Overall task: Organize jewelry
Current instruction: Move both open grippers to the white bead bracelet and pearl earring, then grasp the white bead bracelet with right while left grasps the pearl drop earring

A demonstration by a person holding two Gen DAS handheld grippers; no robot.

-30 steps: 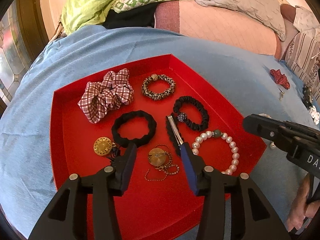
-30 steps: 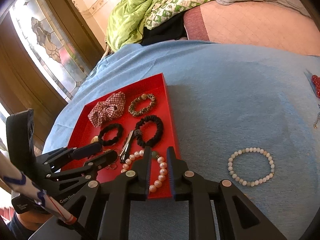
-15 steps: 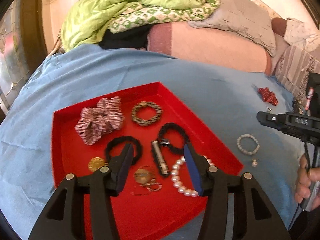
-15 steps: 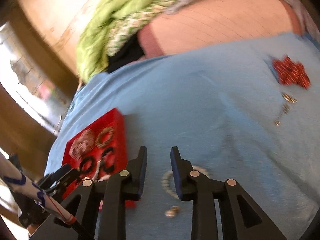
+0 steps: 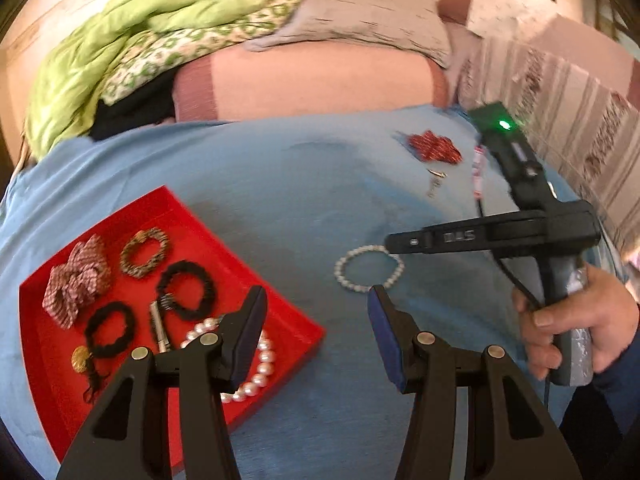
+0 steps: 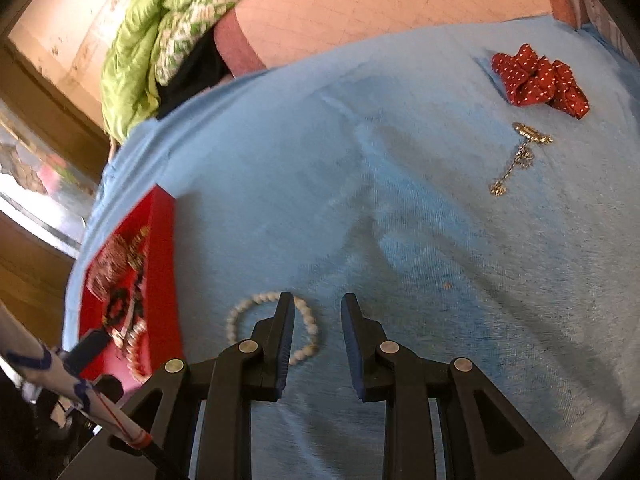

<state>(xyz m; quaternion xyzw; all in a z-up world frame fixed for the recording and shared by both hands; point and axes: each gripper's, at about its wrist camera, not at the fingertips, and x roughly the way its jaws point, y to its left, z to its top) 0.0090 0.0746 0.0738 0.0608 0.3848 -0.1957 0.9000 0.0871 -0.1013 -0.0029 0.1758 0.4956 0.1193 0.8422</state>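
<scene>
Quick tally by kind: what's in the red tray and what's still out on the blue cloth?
Tray:
Scrunchies/hair ties: 4
Pearl bracelet: 1
Clip: 1
Gold pendant: 1
Cloth:
Bead bracelet: 1
Red scrunchie: 1
Gold chain: 1
Total: 10

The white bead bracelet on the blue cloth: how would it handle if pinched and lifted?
The white bead bracelet is strung from small round beads, so it would probably sag into a limp loop. Smooth beads may slip between flat pads. It looks light; the open right tool may drag it across the blue cloth.

Likely a bedroom, rumpled green quilt [image 5: 132, 36], pillow [image 5: 360, 12]
</scene>
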